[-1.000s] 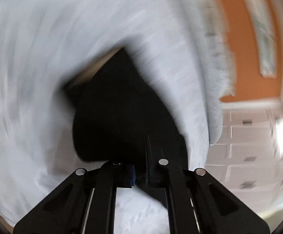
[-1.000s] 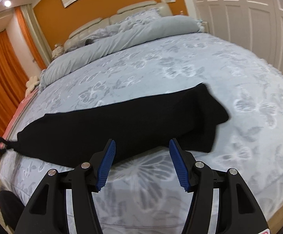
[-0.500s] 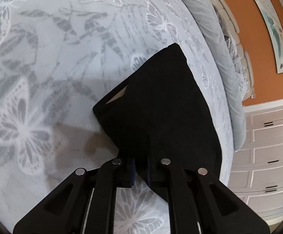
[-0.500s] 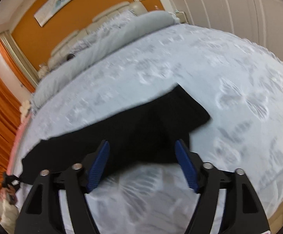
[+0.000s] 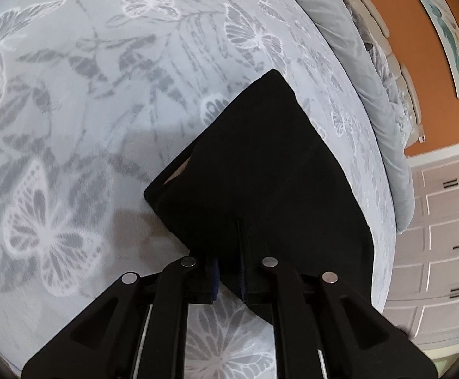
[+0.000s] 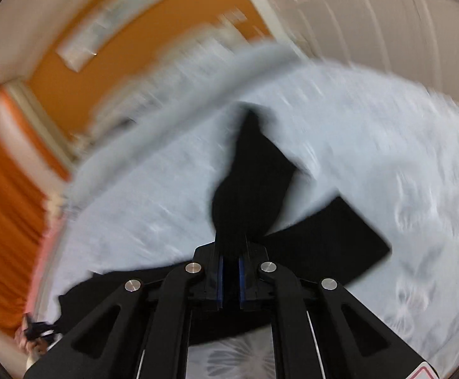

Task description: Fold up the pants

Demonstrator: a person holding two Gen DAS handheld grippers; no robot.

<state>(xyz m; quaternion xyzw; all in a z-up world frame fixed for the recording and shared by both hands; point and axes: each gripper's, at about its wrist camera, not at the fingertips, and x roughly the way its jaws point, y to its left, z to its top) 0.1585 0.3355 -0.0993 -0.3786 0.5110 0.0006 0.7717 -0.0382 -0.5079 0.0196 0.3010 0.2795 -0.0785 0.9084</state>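
Black pants [image 5: 261, 183] lie on a grey butterfly-print bedspread [image 5: 71, 110]. My left gripper [image 5: 229, 276] is shut on the pants' near edge, with the cloth running away from the jaws toward the headboard. In the blurred right wrist view my right gripper [image 6: 229, 276] is shut on a lifted fold of the pants [image 6: 251, 183], which rises from the jaws. The rest of the pants [image 6: 340, 246] spreads flat on the bedspread [image 6: 387, 158] behind and to both sides.
A grey rolled duvet [image 5: 356, 72] and pillows lie along the headboard under an orange wall [image 5: 419, 47] with a framed picture [image 5: 447, 28]. White wardrobe doors [image 5: 444, 237] stand beyond the bed. Orange curtains [image 6: 5, 205] hang at the left.
My right gripper has come down and closed on the pants, and now lifts a fold with fast motion. My left gripper keeps its grip and has steadied.
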